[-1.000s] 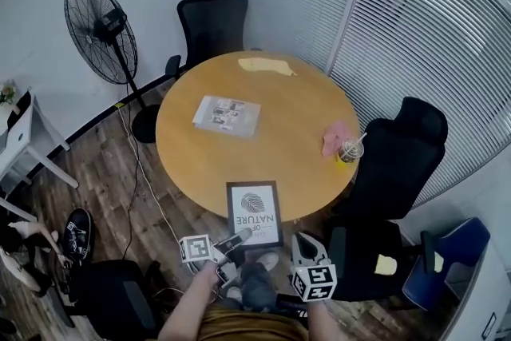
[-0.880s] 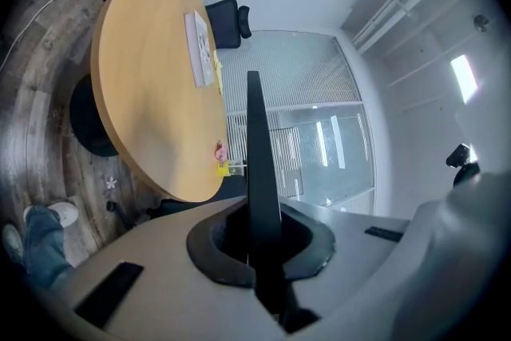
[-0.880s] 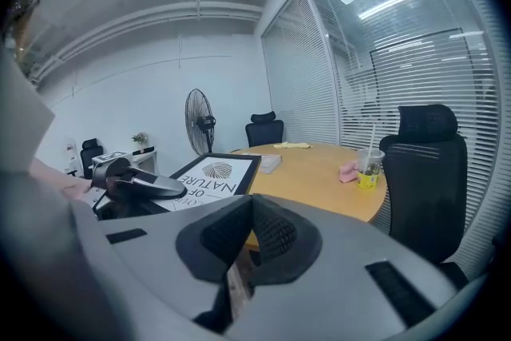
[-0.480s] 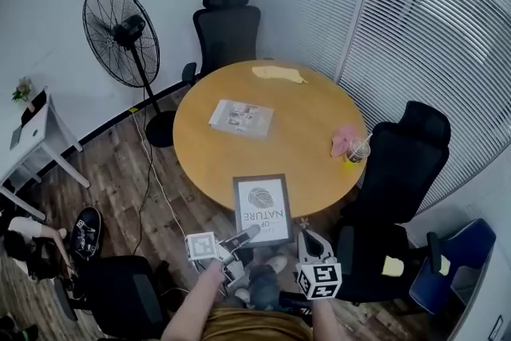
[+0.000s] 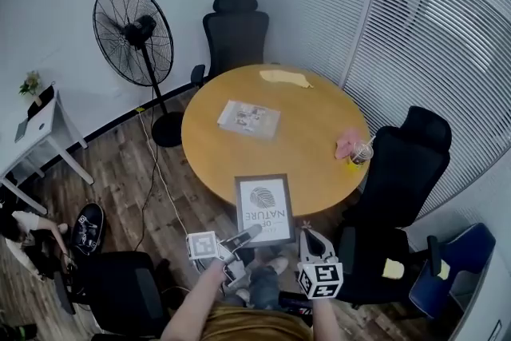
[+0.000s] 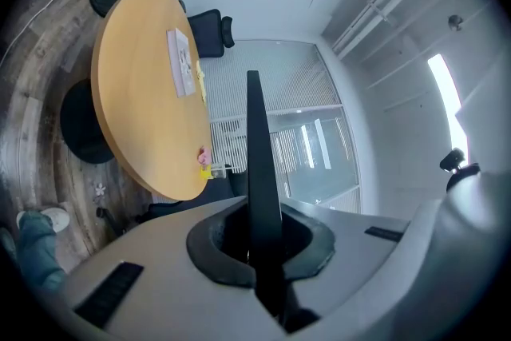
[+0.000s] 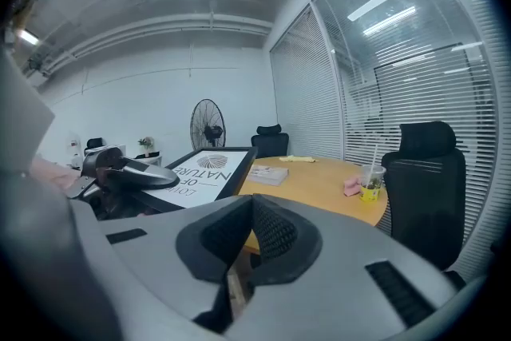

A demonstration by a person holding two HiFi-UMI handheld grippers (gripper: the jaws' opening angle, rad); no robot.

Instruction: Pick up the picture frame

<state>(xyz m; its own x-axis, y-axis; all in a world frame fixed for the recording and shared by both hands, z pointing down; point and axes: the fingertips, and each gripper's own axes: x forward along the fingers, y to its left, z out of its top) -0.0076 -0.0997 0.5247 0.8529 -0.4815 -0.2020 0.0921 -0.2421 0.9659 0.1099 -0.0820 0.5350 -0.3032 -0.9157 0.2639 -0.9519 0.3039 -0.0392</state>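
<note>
The picture frame, black-edged with a white print of a leaf and the word NATURE, hangs tilted over the near edge of the round wooden table. My left gripper is shut on its lower left corner. In the left gripper view the frame runs edge-on as a dark strip clamped in my left gripper. Just right of the frame's lower corner, my right gripper is shut on nothing. In the right gripper view my right gripper points at the table, with the frame at its left.
On the table lie a magazine, a yellow cloth, and a pink cloth beside a drink cup. Black office chairs stand at the far side and at the right. A floor fan and a white side table stand at the left.
The left gripper has lifted the frame a little and both grippers have risen. The head view has swung, so the table sits further right and lower in the picture.
</note>
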